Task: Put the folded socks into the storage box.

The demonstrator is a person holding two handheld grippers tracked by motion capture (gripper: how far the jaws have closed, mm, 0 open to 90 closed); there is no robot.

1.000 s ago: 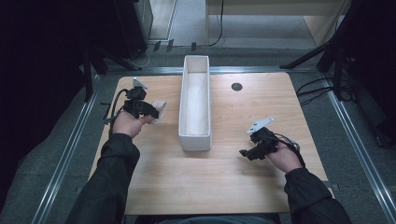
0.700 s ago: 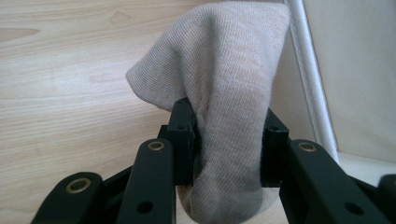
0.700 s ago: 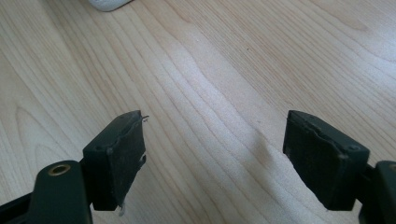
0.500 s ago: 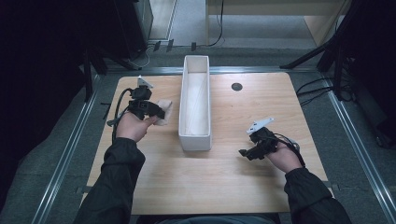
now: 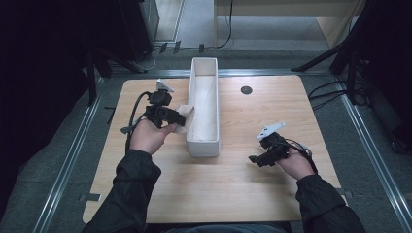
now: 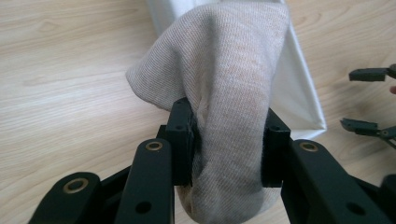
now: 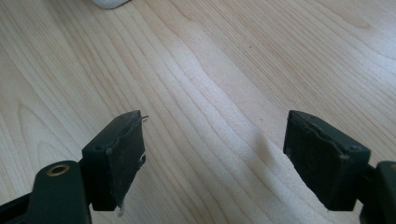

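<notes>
Cloth (image 6: 233, 93): one, beige knit, bunched, touching bin's 9 o'clock wall.
Bin (image 5: 204, 141): one, white, long.
Left tool (image 5: 179, 118): pinching cloth.
Right tool (image 7: 219, 158): spread, over tabletop (image 5: 233, 179).

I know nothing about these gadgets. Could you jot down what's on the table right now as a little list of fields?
Surface: light wooden table
Container: long, narrow white rectangular bin, lying lengthwise away from the person
Cloth: beige knitted fabric piece, pinched between the jaws, held beside the bin's left wall
Left hand-held gripper: shut on the cloth
Right hand-held gripper: open, jaws wide apart, nothing between them, over bare wood to the right of the bin
Other: small dark round hole in the tabletop
</notes>
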